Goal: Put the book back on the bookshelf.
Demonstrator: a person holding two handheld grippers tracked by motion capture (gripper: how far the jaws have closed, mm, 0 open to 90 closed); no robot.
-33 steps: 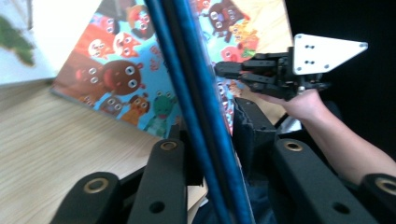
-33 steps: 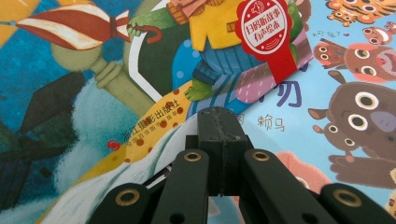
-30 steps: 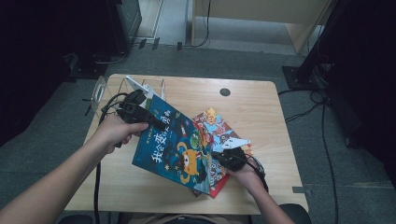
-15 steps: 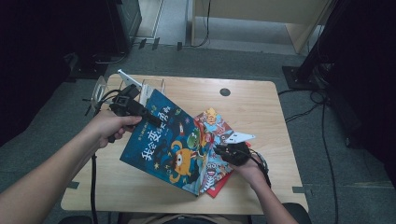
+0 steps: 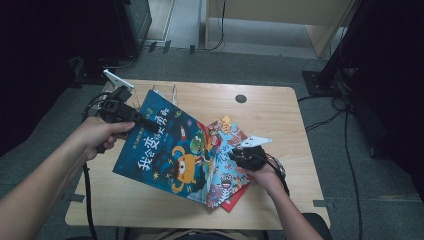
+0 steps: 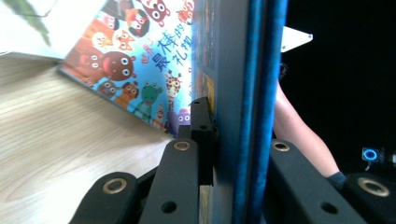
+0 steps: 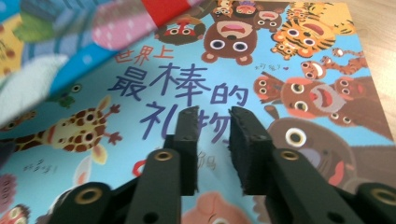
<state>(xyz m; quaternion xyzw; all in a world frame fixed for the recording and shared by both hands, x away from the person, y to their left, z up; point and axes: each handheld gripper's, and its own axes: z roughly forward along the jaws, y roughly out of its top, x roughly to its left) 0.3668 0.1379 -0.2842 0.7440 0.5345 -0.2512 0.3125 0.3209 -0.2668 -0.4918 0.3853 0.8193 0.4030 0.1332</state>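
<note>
Grey floor and dark equipment surround a pale wooden bench (image 5: pixel 280 107) in the middle of the high view. At centre left of that view a dark blue picture book (image 5: pixel 167 150) is tipped up off the bench, its upper left corner pinched in the left gripper (image 5: pixel 142 120), which a hand (image 5: pixel 97 136) holds at the left. In the left gripper view the blue book (image 6: pixel 243 93) stands on edge down the middle of the frame, with a black jaw pressed against each face.

Under it, right of centre in the high view, lies a light blue animal book (image 5: pixel 225 175) flat on the bench, with a red cover (image 5: pixel 235 200) peeking out beneath at its lower edge. The right gripper (image 5: pixel 239 156) sits just above this animal book's right part. In the right gripper view the animal book (image 7: pixel 299 84) spreads behind the right gripper (image 7: pixel 214 116), whose jaws have just been opening and stand slightly parted, nothing between them.
</note>
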